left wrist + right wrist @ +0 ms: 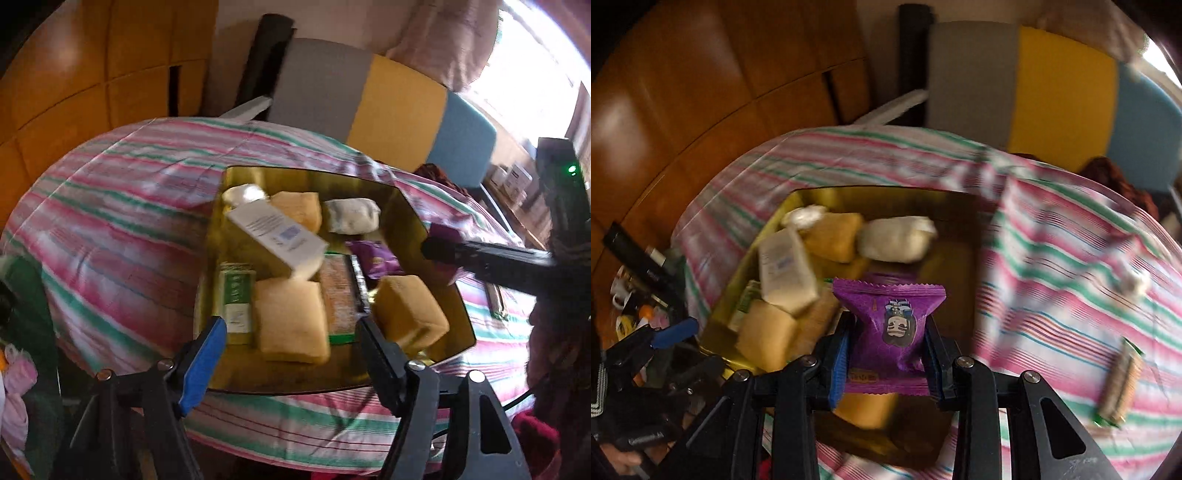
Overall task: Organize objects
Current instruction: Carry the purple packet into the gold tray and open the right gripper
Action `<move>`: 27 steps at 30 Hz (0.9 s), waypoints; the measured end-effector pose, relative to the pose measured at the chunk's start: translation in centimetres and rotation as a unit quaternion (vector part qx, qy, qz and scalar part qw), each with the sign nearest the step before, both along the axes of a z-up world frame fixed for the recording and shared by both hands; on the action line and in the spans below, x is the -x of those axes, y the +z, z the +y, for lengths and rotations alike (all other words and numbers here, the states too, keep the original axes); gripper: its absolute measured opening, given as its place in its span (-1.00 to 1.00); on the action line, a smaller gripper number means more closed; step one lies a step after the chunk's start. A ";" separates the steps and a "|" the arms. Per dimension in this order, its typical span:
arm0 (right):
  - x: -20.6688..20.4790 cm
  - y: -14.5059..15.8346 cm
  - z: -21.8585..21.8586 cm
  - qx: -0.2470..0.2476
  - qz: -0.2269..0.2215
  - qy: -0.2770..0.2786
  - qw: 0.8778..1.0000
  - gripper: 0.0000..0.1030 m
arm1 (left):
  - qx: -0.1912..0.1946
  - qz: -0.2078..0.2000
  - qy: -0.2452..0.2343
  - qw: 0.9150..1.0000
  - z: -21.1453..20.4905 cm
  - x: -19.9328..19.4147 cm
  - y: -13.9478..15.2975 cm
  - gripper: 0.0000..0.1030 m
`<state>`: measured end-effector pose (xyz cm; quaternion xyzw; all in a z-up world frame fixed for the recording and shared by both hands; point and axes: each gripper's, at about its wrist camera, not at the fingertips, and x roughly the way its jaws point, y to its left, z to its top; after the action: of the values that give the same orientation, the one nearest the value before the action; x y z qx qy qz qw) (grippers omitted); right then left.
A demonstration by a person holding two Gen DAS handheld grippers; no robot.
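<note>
While the left wrist view is showing the gold tray (436, 221) from above with its load laid out, the right wrist view is giving the only close look at the purple snack packet (895, 332), which is sitting clenched between the right tongs (886, 354), pads pressing on both of its sides. That packet is hanging over the near part of the tray, its long axis running away from the camera, the crimped far end fanning out and the printed face turned up. In the left view the right tongs (439, 249) are reaching in from the right edge as a dark, blurred bar over the tray's right rim, with only a scrap of purple showing at the tip. The left tongs (291, 332) are standing released, nothing between the blue pad and the black one, pointing steeply down at the tray's near edge over a tan bread-like block (291, 321). Only the left view is making clear a white box (277, 240) leaning diagonally across the pile, a green-labelled pack (236, 302) and a second purple packet (375, 258) lying in the tray. Only the right view is showing a wrapped bar (1119, 384) lying on the striped cloth (1052, 295) of the worktop, well apart from the tray.
</note>
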<state>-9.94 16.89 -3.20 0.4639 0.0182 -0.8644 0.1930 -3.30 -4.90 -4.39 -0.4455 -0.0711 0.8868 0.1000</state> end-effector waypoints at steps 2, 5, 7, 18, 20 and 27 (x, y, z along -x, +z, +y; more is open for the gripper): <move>0.7 -0.8 -1.7 -0.005 -0.005 0.014 1.000 -0.32 | -0.009 -0.003 0.009 1.000 -0.9 0.1 -0.2 0.39; 1.7 -2.2 -3.8 -0.008 -0.019 0.032 0.999 -0.32 | -0.014 -0.005 0.020 1.000 -2.0 0.1 -0.4 0.39; 2.4 -3.5 -4.9 -0.016 -0.033 0.038 0.999 -0.32 | -0.016 -0.006 0.024 1.000 -2.4 0.1 -0.5 0.38; 4.4 -6.6 -3.6 -0.044 -0.061 0.010 0.997 -0.26 | -0.004 -0.015 0.021 1.000 -2.1 0.1 -1.2 0.36; 4.1 -6.7 -3.6 -0.045 -0.059 0.013 0.997 -0.24 | 0.002 -0.013 0.018 1.000 -1.8 0.1 -1.1 0.36; 3.4 -5.7 -3.4 -0.022 -0.045 0.009 0.999 0.04 | 0.014 -0.002 0.015 1.000 -1.2 -0.3 -0.4 0.36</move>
<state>-13.31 13.46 -8.86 0.5065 0.0323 -0.8401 0.1916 -2.97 -6.09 -4.83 -0.4478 -0.0651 0.8881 0.0802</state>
